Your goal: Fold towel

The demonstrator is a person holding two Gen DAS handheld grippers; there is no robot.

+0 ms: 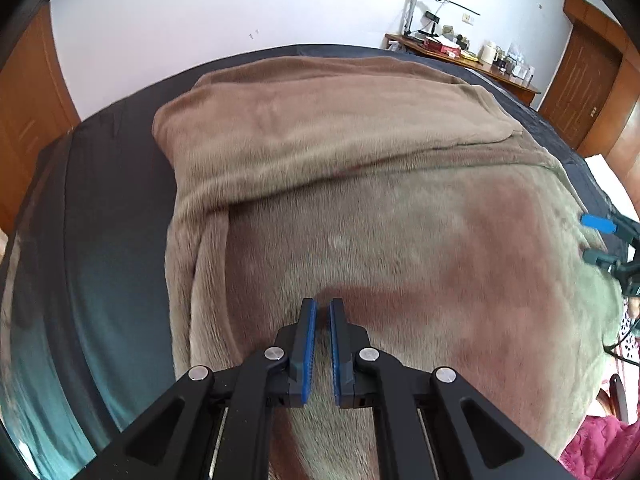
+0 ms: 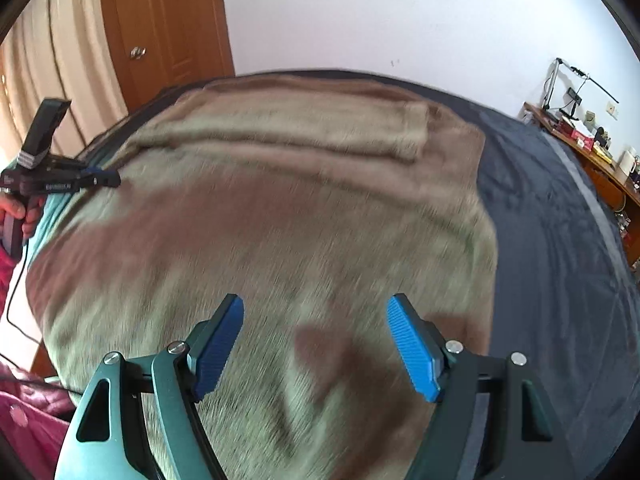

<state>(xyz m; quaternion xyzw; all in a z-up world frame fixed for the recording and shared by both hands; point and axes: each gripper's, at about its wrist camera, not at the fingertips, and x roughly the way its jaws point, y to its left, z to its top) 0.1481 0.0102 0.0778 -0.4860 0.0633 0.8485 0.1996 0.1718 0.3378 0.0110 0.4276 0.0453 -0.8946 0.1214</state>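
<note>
The left gripper has its blue-padded jaws drawn together with only a narrow slit between them, and nothing is pinched there; the tips hang just over the brown towel. In the right wrist view the same tool shows at the left edge, gripped by a hand beside a pink sleeve, with a black cable trailing down from it.

The right gripper stands with its jaws spread wide and empty, the blue fingers angled down above the towel, not touching it as far as the blurred picture lets me tell. From the left wrist view its blue tip pokes in at the right edge, near the towel's side.

The plush towel lies spread across a bed with a dark sheet; its far part is already doubled over, making a thicker layer with a straight fold edge running across. Beyond the bed, against the white wall, a wooden desk carries small clutter, and a wooden door stands at the far left
</note>
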